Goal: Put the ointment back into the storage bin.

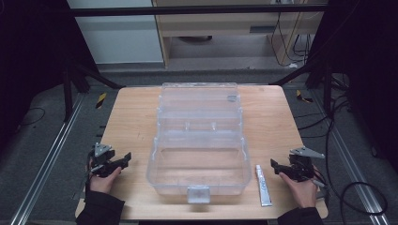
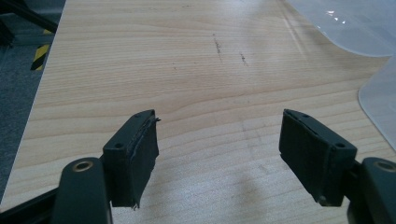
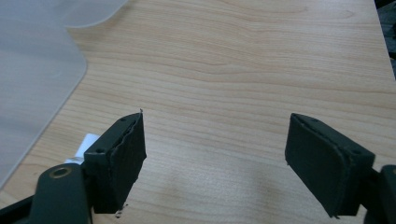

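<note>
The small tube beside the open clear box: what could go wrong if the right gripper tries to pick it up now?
The tube lies flat on the table close to the clear box, so the open right gripper may bump the box wall and shift it. The tube is thin and flat, so the jaws could slip over it or push it toward the near table edge.

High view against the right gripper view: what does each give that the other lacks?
The high view alone gives the whole open clear box, the full tube and the left gripper. The right gripper view alone gives a close look at its open jaws, nothing between them. Both share the wooden table, the box's edge and the tube, which sits beside the right gripper.
</note>
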Demonstrator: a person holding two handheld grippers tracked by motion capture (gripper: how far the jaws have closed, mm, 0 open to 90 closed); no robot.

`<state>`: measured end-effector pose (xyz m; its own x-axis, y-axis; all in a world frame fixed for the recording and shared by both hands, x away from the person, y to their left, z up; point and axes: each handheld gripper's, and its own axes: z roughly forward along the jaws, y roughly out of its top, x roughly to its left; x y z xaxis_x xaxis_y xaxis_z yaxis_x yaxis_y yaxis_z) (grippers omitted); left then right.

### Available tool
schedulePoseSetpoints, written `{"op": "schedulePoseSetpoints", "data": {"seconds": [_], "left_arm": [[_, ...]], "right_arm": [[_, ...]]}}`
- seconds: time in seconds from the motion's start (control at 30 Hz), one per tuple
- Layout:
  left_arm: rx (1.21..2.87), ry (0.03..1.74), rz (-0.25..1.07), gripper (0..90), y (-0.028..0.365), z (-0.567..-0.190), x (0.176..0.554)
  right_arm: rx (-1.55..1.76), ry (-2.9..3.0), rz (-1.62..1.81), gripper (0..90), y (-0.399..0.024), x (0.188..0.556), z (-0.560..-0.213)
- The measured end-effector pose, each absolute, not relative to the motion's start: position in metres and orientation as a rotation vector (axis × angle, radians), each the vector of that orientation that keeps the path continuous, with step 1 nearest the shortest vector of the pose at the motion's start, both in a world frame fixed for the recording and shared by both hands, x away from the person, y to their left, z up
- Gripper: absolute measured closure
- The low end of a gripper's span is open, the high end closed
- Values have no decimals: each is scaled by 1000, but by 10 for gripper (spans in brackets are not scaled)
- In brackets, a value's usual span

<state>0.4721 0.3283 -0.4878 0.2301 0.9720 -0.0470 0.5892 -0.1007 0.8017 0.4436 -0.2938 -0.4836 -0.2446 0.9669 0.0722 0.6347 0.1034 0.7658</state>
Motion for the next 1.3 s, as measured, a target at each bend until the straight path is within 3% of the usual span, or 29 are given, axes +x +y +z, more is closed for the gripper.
{"op": "schedulePoseSetpoints", "data": {"seconds": [0.67, 1.3], "left_arm": [[1801, 1443, 679, 263, 326, -488, 472], [1806, 1429, 670, 265, 326, -488, 472]], "right_arm": [[1529, 2018, 890, 303, -266, 423, -439], [1531, 2204, 820, 413, -239, 431, -408]]}}
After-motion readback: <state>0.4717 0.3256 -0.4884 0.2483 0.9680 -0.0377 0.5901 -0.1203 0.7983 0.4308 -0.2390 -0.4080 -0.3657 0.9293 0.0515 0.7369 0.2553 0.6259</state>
